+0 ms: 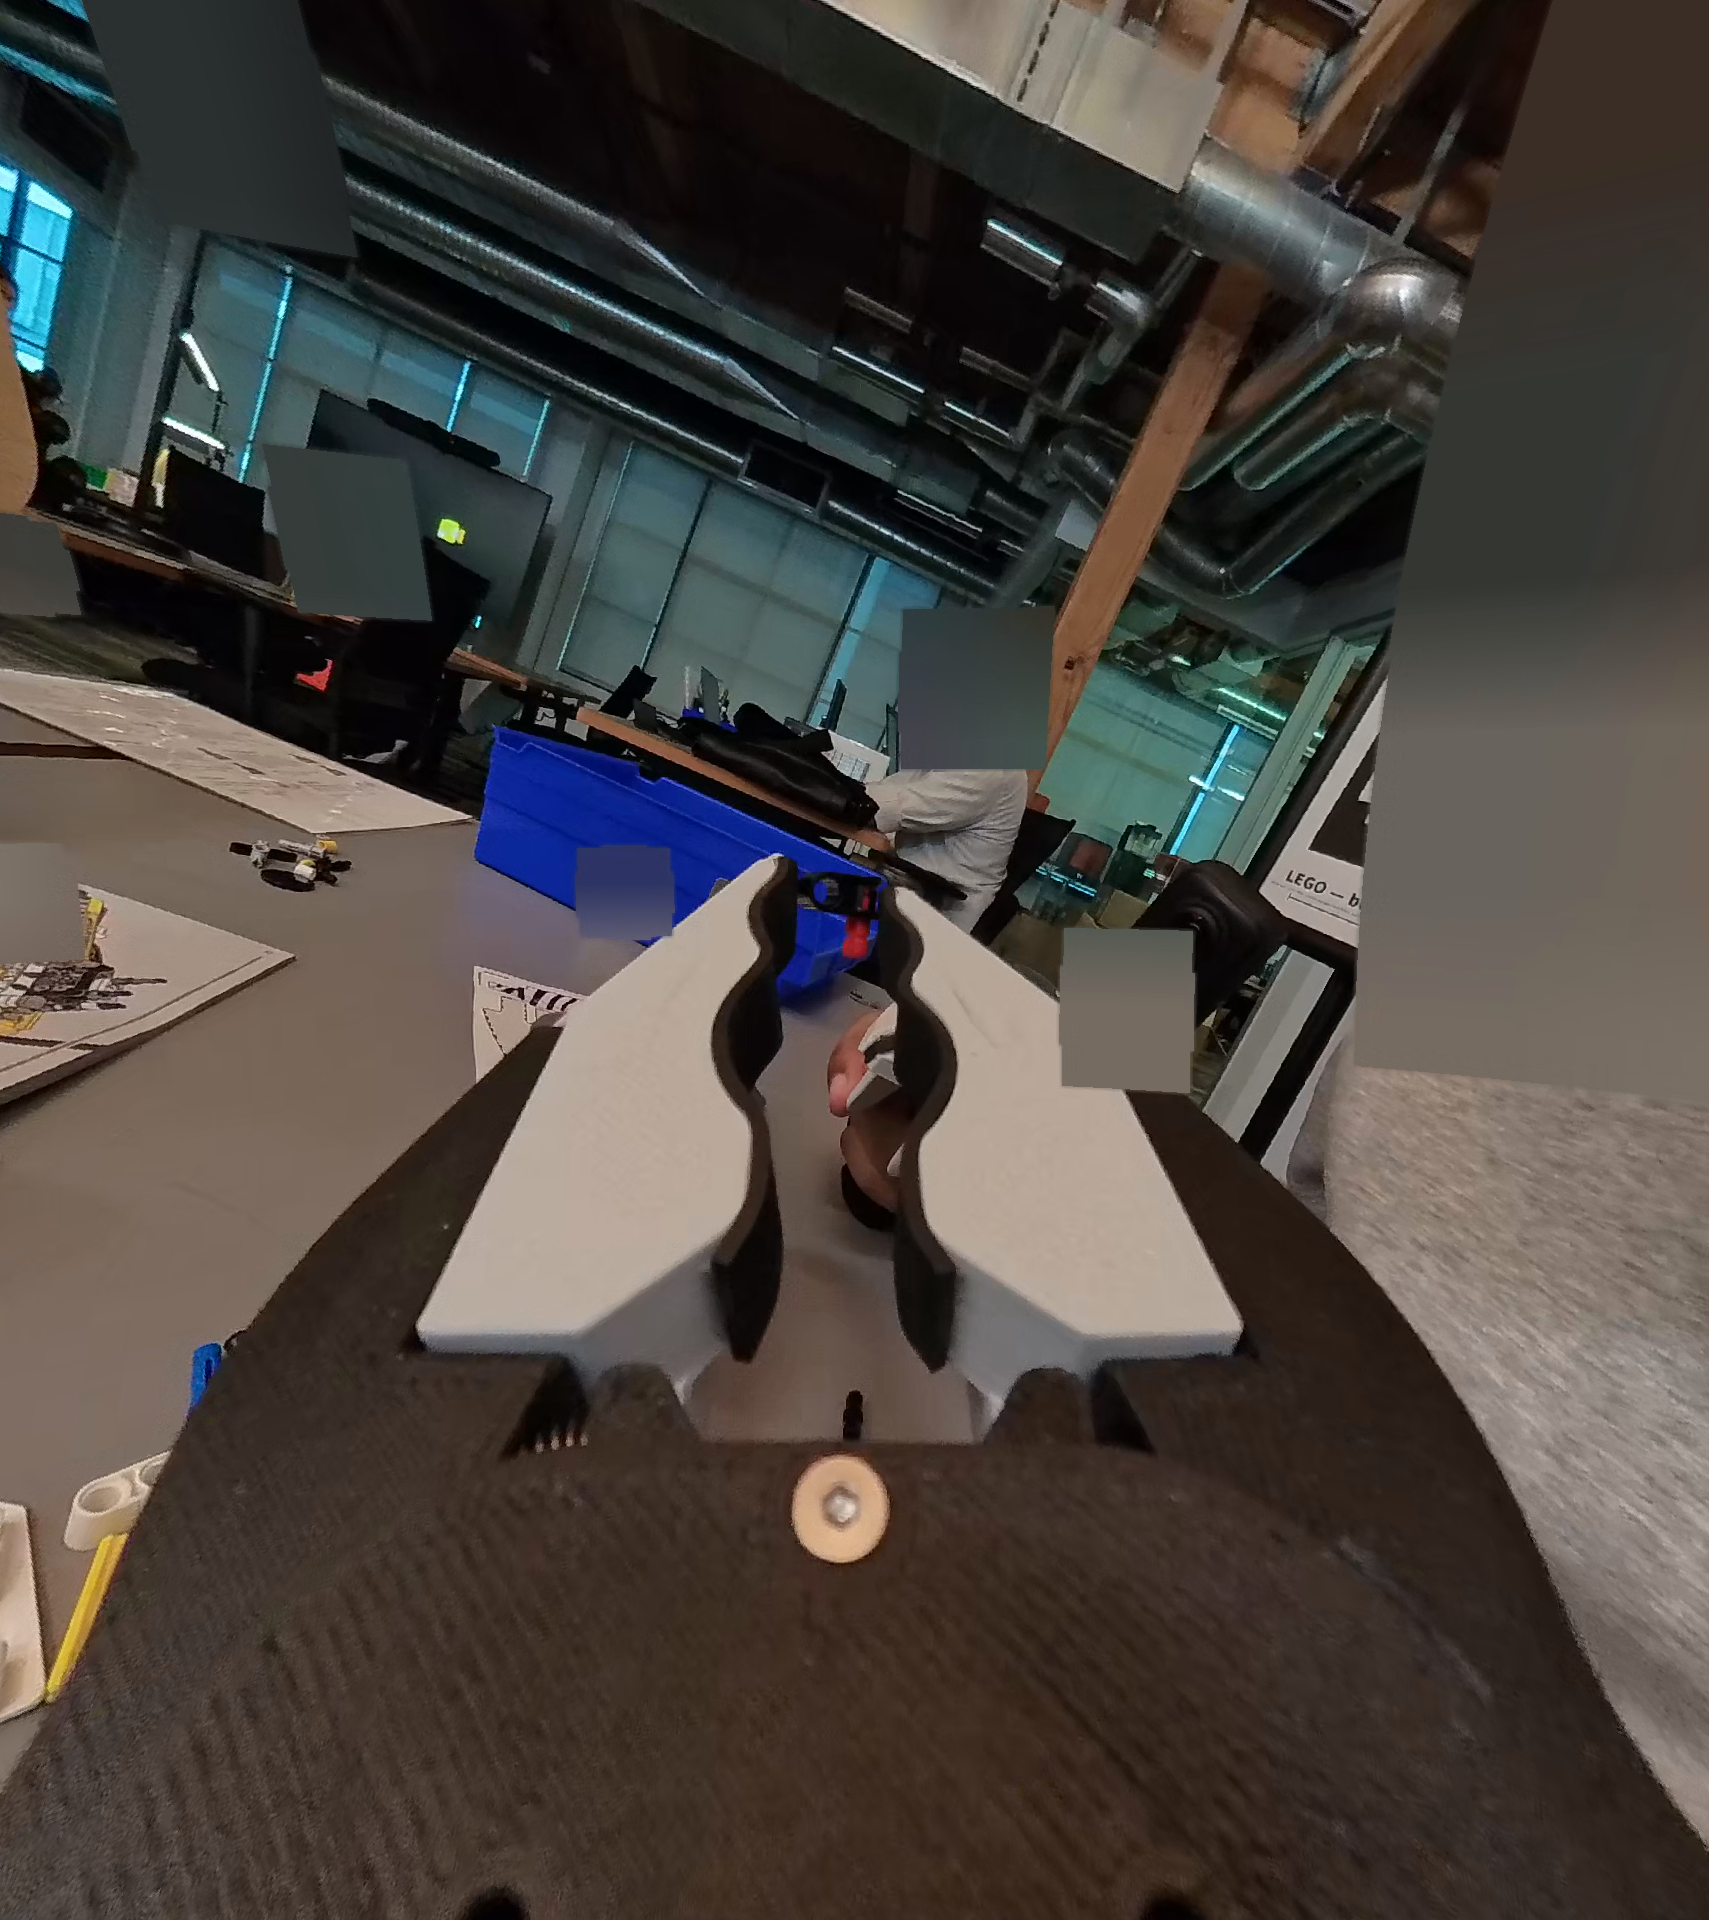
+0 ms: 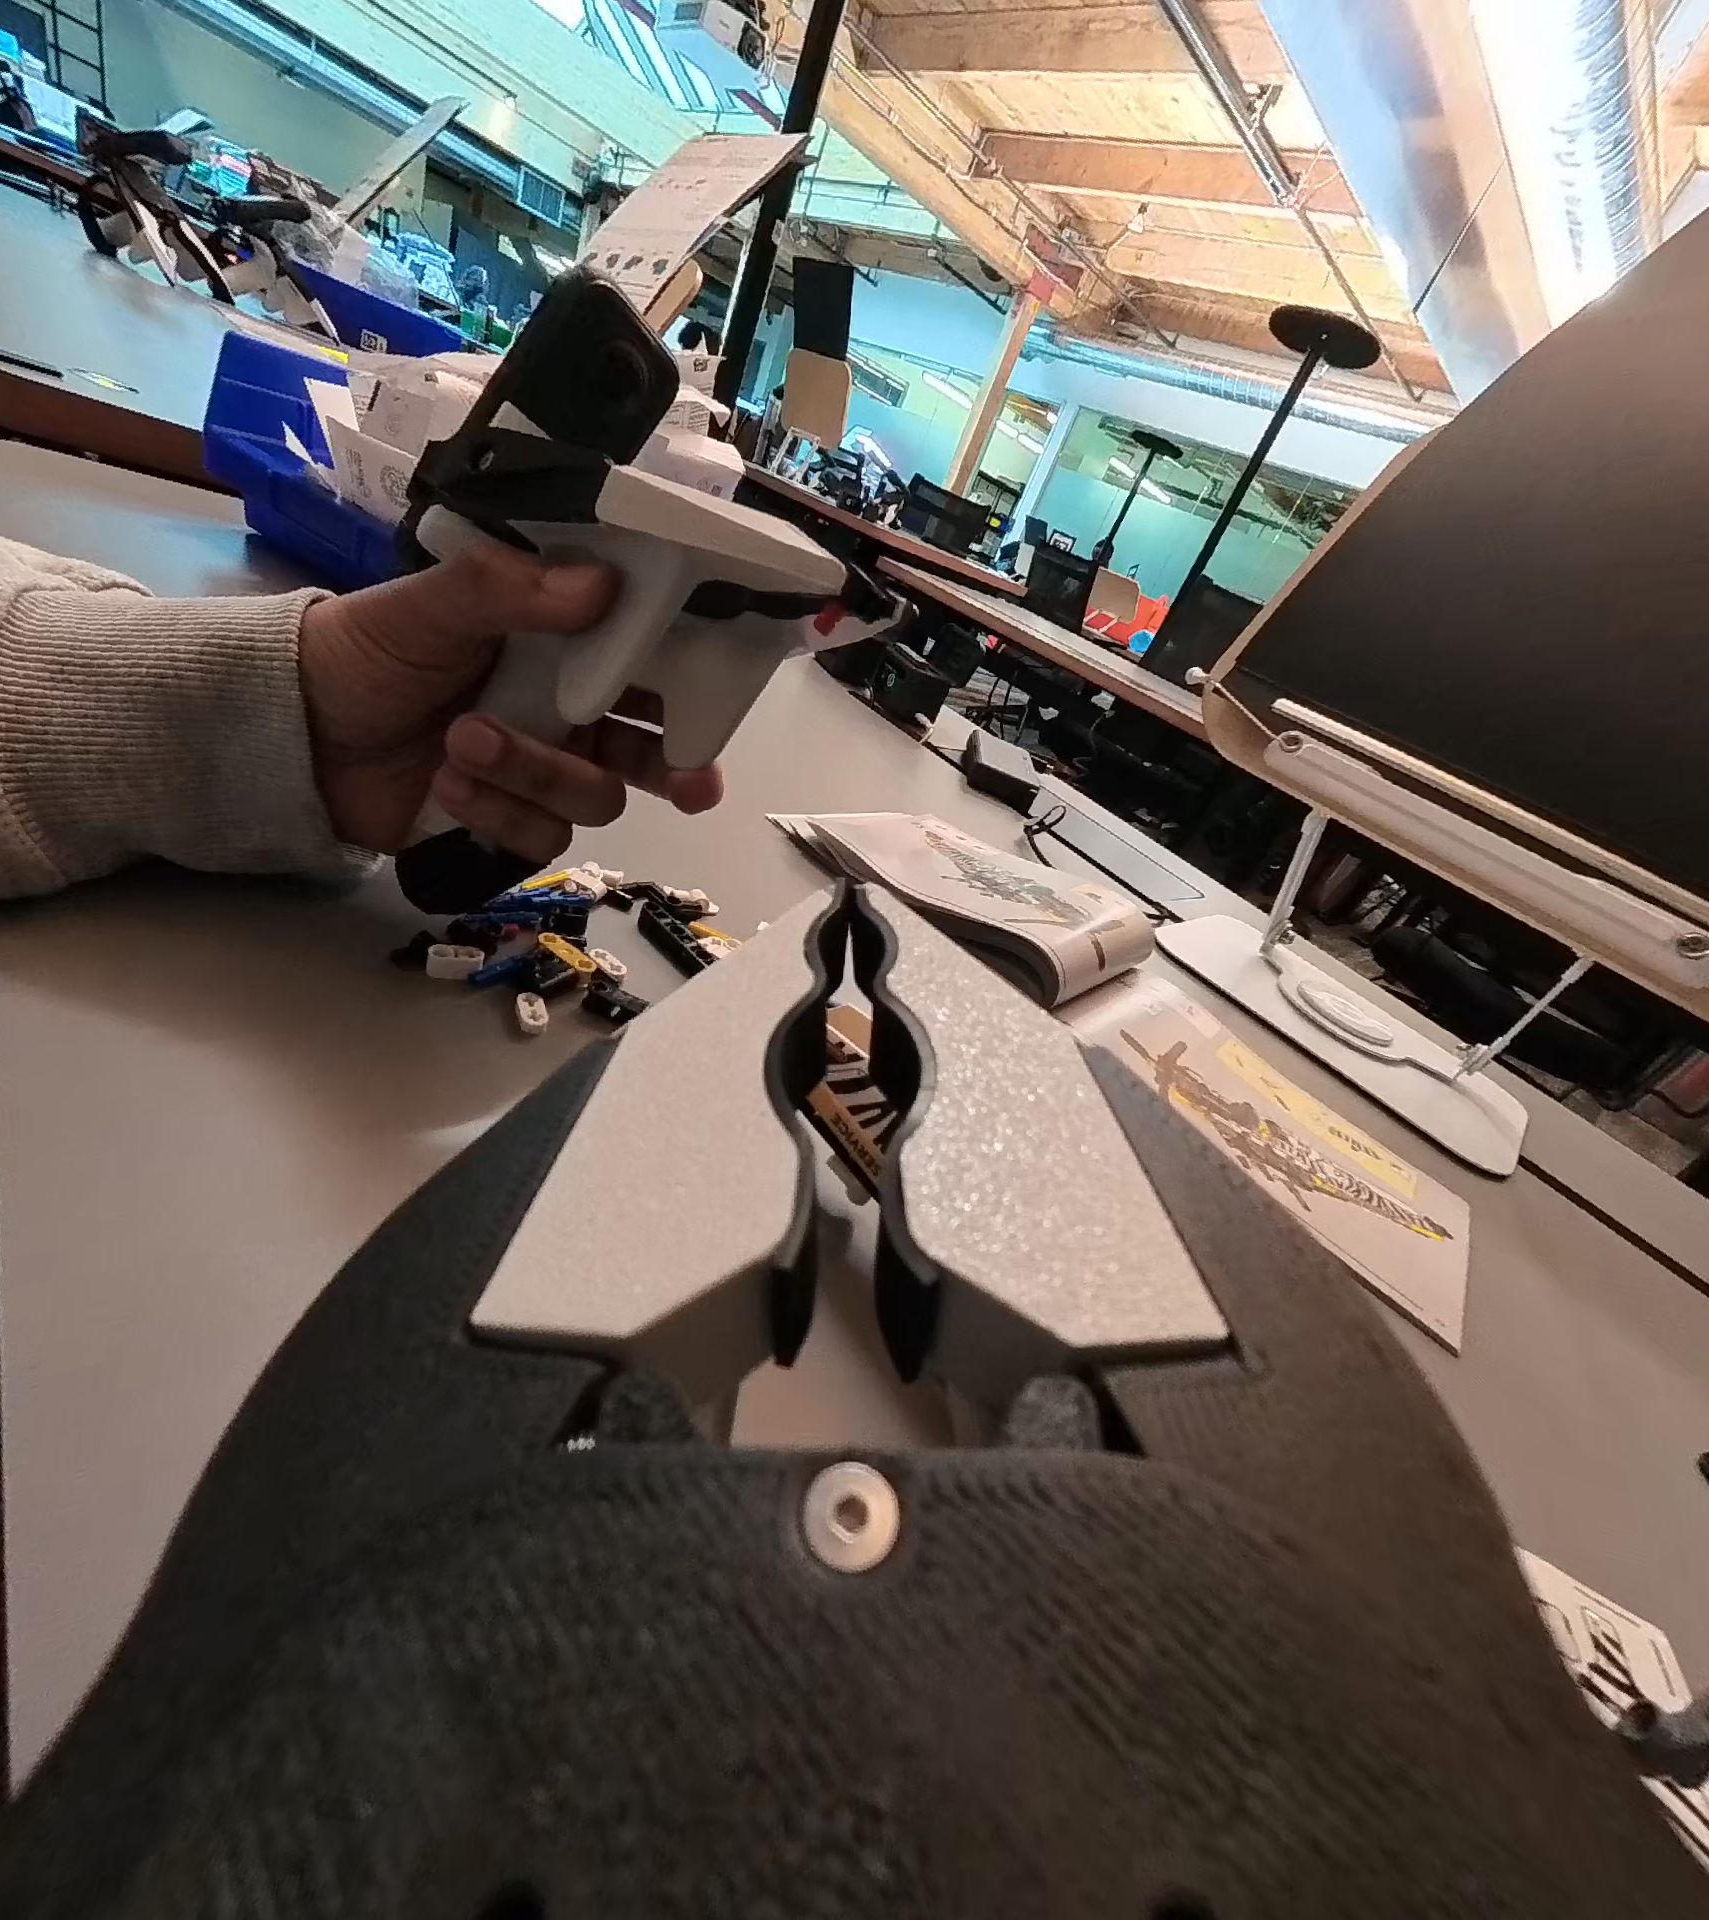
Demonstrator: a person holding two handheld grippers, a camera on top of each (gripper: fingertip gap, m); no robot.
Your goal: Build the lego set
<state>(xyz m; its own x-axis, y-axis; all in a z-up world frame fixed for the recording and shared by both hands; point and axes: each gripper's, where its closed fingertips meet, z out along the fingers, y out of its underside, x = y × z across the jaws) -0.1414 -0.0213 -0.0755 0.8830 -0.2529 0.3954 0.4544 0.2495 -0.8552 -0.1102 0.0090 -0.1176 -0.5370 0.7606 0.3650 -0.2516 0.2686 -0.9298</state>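
The left gripper [image 1: 834, 904], raised above the grey table [image 1: 330, 1122], clenches a small black and red lego piece [image 1: 848, 906] at its fingertips. The right gripper [image 2: 850, 914] is clenched on nothing, tips touching. Loose lego pieces [image 2: 569, 940] lie piled on the table under the left hand [image 2: 434, 696], near the booklets [image 2: 1016, 914]

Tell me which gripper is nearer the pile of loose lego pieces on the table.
Left. The left gripper, raised, hangs just over the pile of loose lego pieces; the right gripper sits short of it, pile ahead-left of its fingers.
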